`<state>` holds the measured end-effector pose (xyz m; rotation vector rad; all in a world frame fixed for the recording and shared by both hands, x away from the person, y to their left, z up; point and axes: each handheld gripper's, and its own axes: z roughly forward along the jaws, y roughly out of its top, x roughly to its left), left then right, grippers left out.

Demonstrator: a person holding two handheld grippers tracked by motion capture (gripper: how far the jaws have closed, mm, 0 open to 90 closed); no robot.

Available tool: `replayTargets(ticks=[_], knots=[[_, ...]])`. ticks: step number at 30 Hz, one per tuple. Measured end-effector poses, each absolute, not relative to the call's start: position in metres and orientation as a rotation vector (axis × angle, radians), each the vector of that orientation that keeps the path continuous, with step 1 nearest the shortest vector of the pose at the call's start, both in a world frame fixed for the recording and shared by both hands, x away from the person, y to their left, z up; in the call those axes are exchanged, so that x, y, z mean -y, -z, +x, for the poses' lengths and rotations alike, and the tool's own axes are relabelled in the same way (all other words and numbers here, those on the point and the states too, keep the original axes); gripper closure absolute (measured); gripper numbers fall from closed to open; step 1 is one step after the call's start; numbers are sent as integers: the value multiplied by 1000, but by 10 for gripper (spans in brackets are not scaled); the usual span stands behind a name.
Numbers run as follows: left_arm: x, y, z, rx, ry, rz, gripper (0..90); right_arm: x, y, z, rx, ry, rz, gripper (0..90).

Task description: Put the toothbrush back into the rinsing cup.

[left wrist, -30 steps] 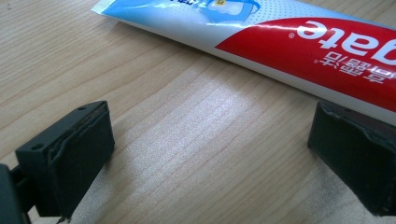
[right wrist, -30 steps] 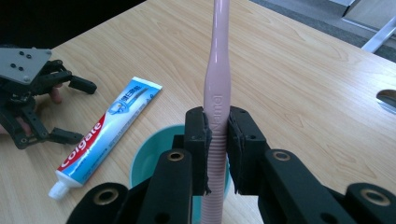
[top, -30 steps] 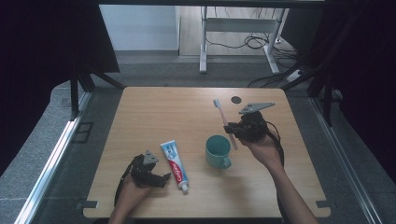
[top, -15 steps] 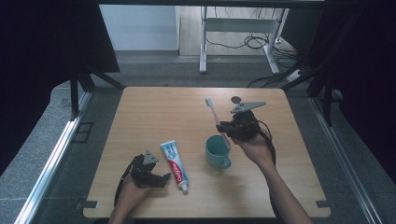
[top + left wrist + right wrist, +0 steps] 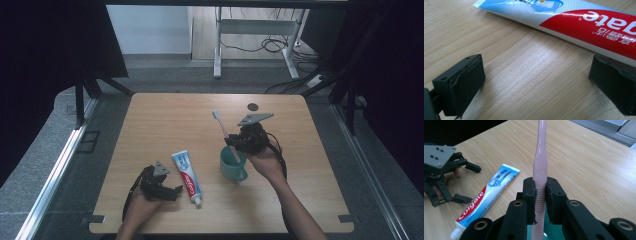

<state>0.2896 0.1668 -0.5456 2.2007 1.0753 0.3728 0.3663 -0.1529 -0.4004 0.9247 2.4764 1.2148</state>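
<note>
Wooden table (image 5: 165, 125): toothbrush (image 5: 223, 131) handle entering teal cup (image 5: 232, 162).

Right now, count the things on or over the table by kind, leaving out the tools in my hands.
Toothbrush: 1
Toothpaste tube: 1
Teal mug: 1
Dark round disc: 1
Total: 4

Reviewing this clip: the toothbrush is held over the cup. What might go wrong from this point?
1. The right gripper clamps the toothbrush low on its handle, so the long upper part could pivot or slip in the pads.
2. The handle end sits at the cup rim; catching it could tip the cup.
3. The left gripper, open, rests close to the toothpaste and might nudge it.
</note>
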Motion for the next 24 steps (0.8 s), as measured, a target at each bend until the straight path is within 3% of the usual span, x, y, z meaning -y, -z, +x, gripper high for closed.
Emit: replayTargets(ticks=[24], knots=[[-167, 545, 290, -1073, -372, 2204, 1, 153, 442, 367, -2528, -1189, 981, 781]])
